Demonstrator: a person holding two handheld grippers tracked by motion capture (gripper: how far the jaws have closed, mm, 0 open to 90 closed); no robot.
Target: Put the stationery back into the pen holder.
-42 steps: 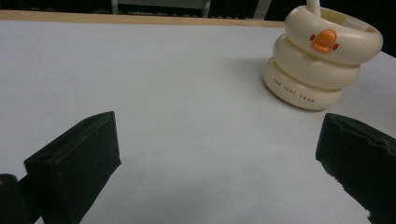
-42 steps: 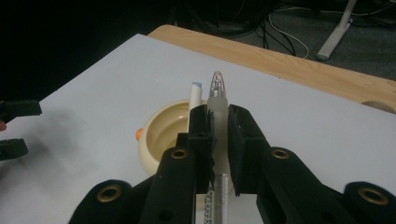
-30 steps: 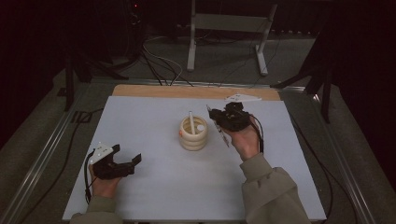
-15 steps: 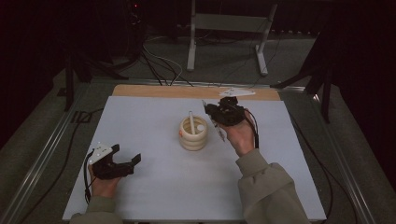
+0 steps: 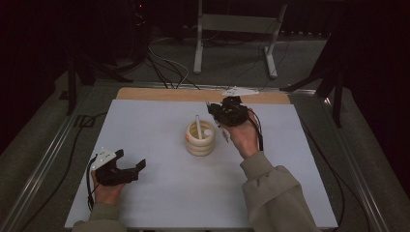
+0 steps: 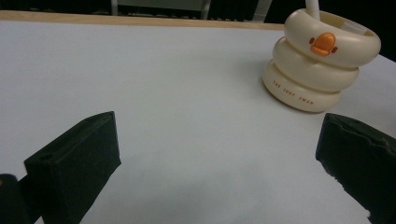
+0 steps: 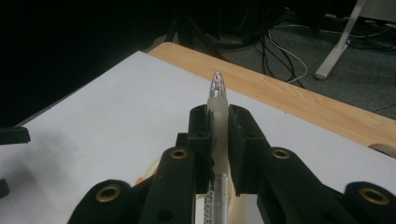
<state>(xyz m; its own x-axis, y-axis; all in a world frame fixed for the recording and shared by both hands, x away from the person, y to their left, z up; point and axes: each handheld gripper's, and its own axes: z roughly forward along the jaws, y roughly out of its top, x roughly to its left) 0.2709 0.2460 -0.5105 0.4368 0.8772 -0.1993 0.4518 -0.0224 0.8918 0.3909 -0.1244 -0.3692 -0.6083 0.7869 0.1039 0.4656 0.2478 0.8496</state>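
Note:
A cream ringed pen holder [image 5: 200, 138] with an orange duck bill stands mid-table, one white pen [image 5: 197, 124] upright in it. My right gripper [image 5: 223, 112] hovers just right of and beyond the holder, shut on a second, clear-tipped pen [image 7: 217, 93] that pokes out past the pads; the holder's cream rim [image 7: 152, 171] lies below the jaws. My left gripper [image 5: 126, 170] rests at the near left of the mat, open and with nothing between its jaws. In the left gripper view the holder [image 6: 322, 65] stands ahead to the right, beyond that gripper [image 6: 219, 154].
A white mat [image 5: 145, 125] covers the table, with a wooden strip [image 5: 169, 94] along the far edge. A small white object [image 5: 239, 91] lies on that strip behind my right hand. Cables and a metal stand [image 5: 232, 29] are on the floor beyond.
My right hand has carried the pen a little farther away and leftward, closer to the holder's far side. The left gripper has stayed put.

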